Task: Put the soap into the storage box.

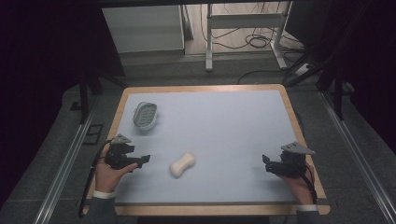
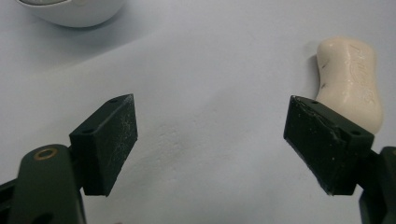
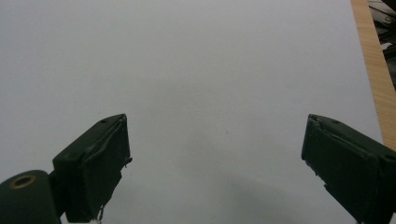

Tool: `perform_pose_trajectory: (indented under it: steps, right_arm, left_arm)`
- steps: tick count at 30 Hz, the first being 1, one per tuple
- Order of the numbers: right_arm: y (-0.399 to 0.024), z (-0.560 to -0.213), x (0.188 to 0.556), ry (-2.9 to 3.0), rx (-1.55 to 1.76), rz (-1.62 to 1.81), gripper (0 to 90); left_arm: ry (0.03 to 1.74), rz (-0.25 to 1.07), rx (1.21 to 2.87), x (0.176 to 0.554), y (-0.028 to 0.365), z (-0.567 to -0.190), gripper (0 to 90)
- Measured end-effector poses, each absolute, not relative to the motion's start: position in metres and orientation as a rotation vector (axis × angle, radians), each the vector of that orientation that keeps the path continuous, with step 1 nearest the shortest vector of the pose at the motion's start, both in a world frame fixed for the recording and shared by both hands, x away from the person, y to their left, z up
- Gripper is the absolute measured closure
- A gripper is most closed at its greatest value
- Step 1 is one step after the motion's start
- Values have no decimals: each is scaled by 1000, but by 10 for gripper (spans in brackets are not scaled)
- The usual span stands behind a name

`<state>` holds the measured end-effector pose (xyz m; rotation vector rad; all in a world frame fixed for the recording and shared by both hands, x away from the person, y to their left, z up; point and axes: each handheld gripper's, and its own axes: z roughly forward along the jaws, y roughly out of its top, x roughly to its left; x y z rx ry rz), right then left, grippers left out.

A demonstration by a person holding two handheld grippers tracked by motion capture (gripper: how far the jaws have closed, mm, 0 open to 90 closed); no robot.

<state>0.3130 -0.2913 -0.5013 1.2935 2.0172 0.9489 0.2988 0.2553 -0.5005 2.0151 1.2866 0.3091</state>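
The left gripper [image 1: 140, 162], held low over the near left part of the table, has its jaws spread wide with nothing between them; its own view shows bare pale-blue surface in the gap [image 2: 210, 140]. Just past its right jaw lies a cream bar of soap [image 2: 350, 79], waisted like a peanut, flat on the mat and clear of the pad. In the high view the bar of soap [image 1: 182, 164] sits slightly left of the table's middle, toward the near edge, a short way to the right of the left gripper's tips.

The right gripper [image 1: 267, 163] rests near the table's right edge, well apart from the soap, jaws likewise spread and empty over plain mat [image 3: 215, 154]. A grey three-cornered plate tops each tool, and a hand in a dark sleeve with a white cuff holds each from below.

Farther back on the left stands a white oval soap dish [image 1: 145, 115], its ridged bowl tilted toward the camera; its rim [image 2: 74, 14] edges the top of the left gripper view. The blue-grey mat [image 1: 224, 121] covers a wood-edged table [image 1: 299, 126].
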Motion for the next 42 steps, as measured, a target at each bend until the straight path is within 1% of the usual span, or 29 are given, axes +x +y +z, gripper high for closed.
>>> perform_pose_trajectory:
  steps: [14, 30, 42]
  right_arm:
    - [-292, -502, 314, 2016, 1299, 948, 78]
    - [-300, -508, 318, 2031, 1322, 966, 77]
    - [-302, -507, 317, 2019, 1325, 959, 77]
  left_arm:
    - [1279, 317, 2021, 296, 255, -499, 178]
    - [1285, 348, 2069, 292, 244, -489, 179]
    - [1248, 343, 2108, 294, 239, -461, 174]
